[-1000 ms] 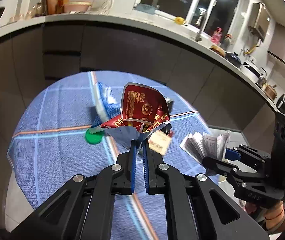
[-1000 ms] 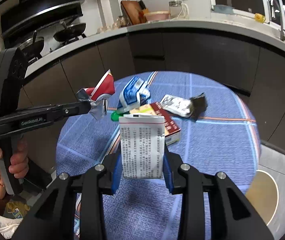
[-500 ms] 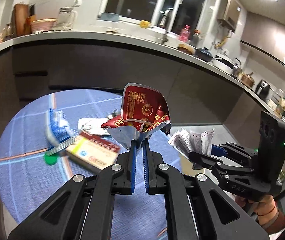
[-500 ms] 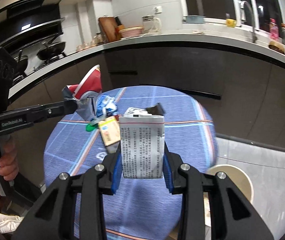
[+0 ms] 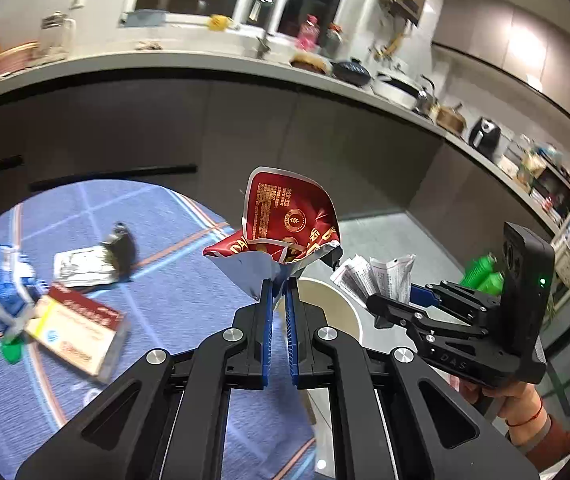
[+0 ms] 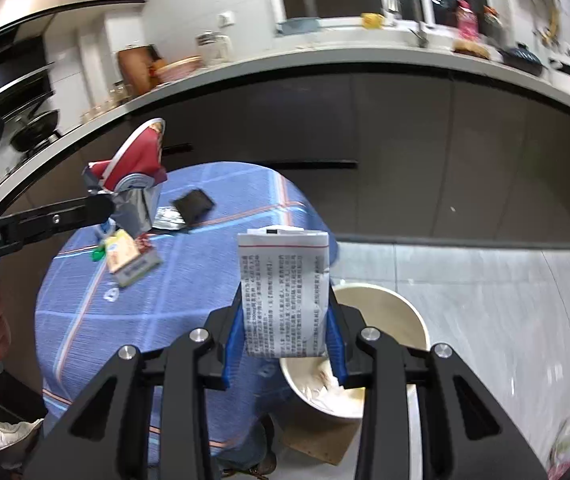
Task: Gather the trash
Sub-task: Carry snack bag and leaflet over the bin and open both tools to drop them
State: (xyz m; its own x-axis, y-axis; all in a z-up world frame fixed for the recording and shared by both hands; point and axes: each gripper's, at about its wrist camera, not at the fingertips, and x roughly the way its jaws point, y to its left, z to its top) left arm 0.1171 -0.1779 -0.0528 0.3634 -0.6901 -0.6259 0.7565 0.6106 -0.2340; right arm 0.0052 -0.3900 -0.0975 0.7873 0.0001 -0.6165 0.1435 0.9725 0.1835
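Note:
My left gripper [image 5: 279, 286] is shut on a red foil snack wrapper [image 5: 285, 224], held above the table's right edge; it also shows in the right wrist view [image 6: 133, 176]. My right gripper [image 6: 285, 320] is shut on a white printed sachet [image 6: 285, 292], held over the near rim of a cream trash bin [image 6: 397, 308] on the floor. The bin's rim shows in the left wrist view [image 5: 337, 300] just behind the wrapper. The right gripper and sachet [image 5: 381, 280] sit to the right of the left gripper.
On the round blue checked table [image 6: 165, 304] lie a red-and-yellow box [image 5: 77, 328], a blue-and-white pack [image 5: 9, 280], a green cap [image 5: 11, 350], and a silver sachet with a dark torn piece [image 5: 93, 260]. Dark cabinets [image 6: 405, 140] stand behind. Grey tiled floor [image 6: 505, 300] lies right.
Both grippers swung right with their trash, from over the table toward the bin. The bin has come into view under the right gripper.

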